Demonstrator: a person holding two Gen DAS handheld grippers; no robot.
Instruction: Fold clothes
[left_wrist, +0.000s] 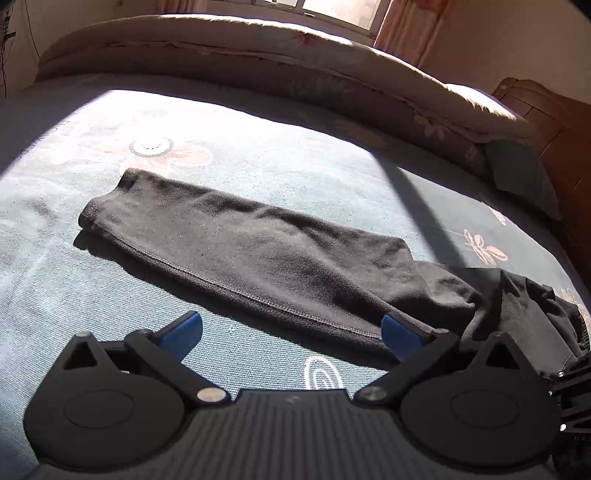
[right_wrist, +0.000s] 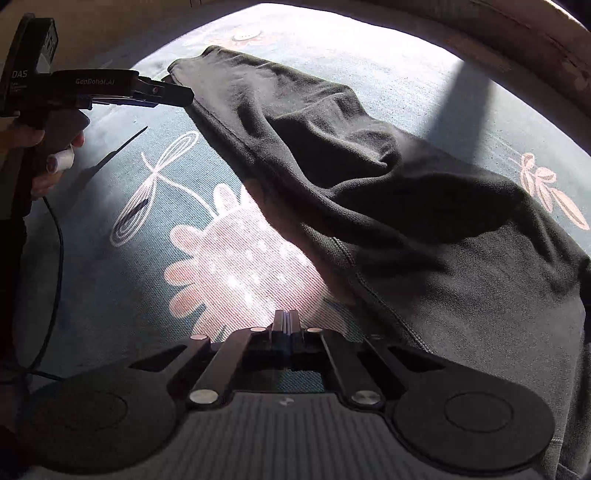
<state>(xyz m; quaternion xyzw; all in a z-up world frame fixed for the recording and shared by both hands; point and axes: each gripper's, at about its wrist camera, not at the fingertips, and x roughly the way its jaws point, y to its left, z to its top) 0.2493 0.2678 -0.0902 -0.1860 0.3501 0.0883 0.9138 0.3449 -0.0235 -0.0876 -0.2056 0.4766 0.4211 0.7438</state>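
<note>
A long black garment (left_wrist: 240, 243) lies stretched across the teal flowered bed sheet (left_wrist: 92, 258); its right end is bunched up. My left gripper (left_wrist: 291, 328) is open, its blue pads (left_wrist: 181, 328) spread wide just short of the garment's near seam, and the right pad overlaps that edge. In the right wrist view the same garment (right_wrist: 369, 177) runs from upper left to lower right. My right gripper (right_wrist: 284, 321) is shut, its fingertips pressed together over a pink flower print beside the garment's seam, with nothing visible between them. The left gripper (right_wrist: 181, 98) shows there from the side, its tip at the garment's edge.
A folded quilt (left_wrist: 295, 74) lies along the far side of the bed, with a green pillow (left_wrist: 517, 173) and a wooden headboard (left_wrist: 535, 110) at the right. A person's hand (right_wrist: 44, 181) holds the left gripper's handle; a cable (right_wrist: 55, 258) hangs below it.
</note>
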